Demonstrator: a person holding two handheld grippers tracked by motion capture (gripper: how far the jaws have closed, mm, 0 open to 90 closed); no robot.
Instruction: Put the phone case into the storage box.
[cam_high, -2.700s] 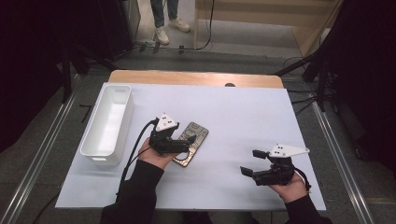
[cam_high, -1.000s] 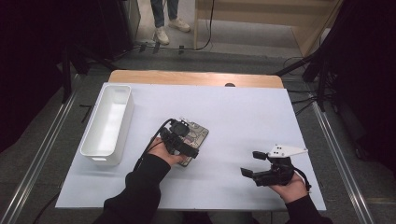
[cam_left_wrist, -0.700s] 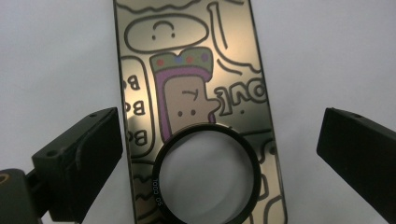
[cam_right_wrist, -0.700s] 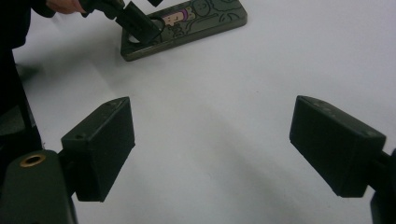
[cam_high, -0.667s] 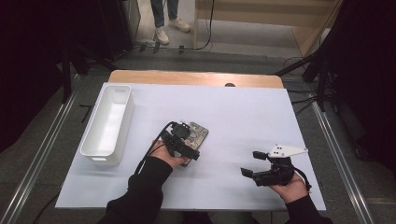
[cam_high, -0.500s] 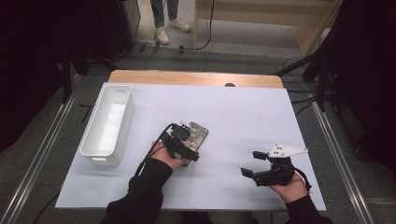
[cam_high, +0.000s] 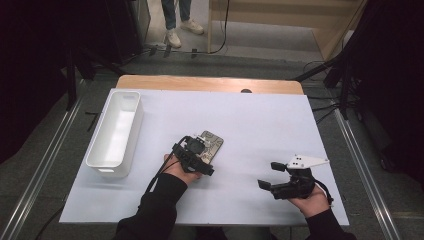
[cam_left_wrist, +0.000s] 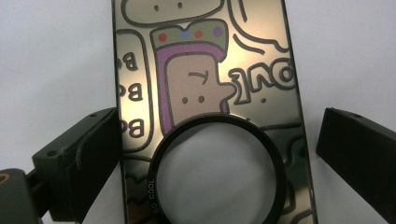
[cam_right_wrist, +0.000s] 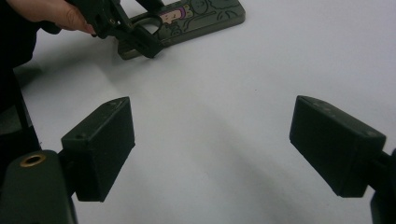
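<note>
Left gripper over phone case.
Jaws wide astride its near end, one touching; right gripper wide, holding nothing.

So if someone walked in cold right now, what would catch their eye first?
Probably the shiny gold phone case with a cartoon figure and a round ring on it, lying flat mid-table under the left tool, whose open jaws straddle its two long edges. Next, the long white bin standing at the table's left side. The right tool hangs open over bare white tabletop near the front right, holding nothing.
</note>
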